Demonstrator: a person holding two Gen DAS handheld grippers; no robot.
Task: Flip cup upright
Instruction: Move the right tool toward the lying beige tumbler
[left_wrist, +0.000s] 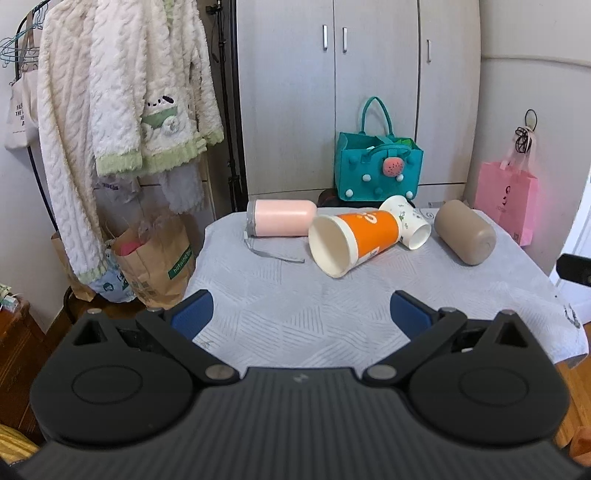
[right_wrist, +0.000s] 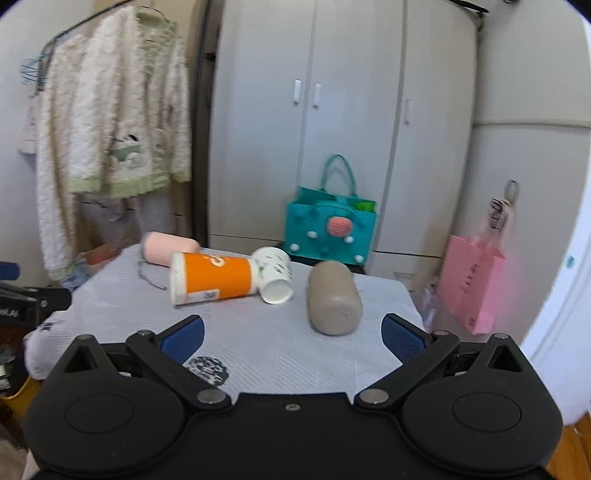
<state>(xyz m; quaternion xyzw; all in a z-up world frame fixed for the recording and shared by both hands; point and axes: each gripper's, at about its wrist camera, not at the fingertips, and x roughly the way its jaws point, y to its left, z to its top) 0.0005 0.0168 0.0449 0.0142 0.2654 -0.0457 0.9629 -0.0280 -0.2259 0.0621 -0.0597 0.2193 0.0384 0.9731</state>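
Several cups lie on their sides on the grey-clothed table (left_wrist: 295, 325) (right_wrist: 266, 350). An orange paper cup (left_wrist: 354, 238) (right_wrist: 212, 277) lies mid-table with its mouth toward the near left. A white patterned paper cup (left_wrist: 406, 221) (right_wrist: 275, 275) lies against its base. A pink cup (left_wrist: 282, 218) (right_wrist: 168, 249) with a strap lies at the far left. A brown cup (left_wrist: 465, 230) (right_wrist: 332, 299) lies at the right. My left gripper (left_wrist: 301, 314) is open and empty, short of the orange cup. My right gripper (right_wrist: 291, 334) is open and empty, just short of the brown cup.
A teal felt bag (left_wrist: 376, 166) (right_wrist: 330, 229) stands behind the table against grey wardrobes. A pink paper bag (left_wrist: 508, 203) (right_wrist: 472, 284) hangs at the right. Fluffy white clothes (left_wrist: 110, 110) hang on a rack at the left above brown paper bags (left_wrist: 155, 262).
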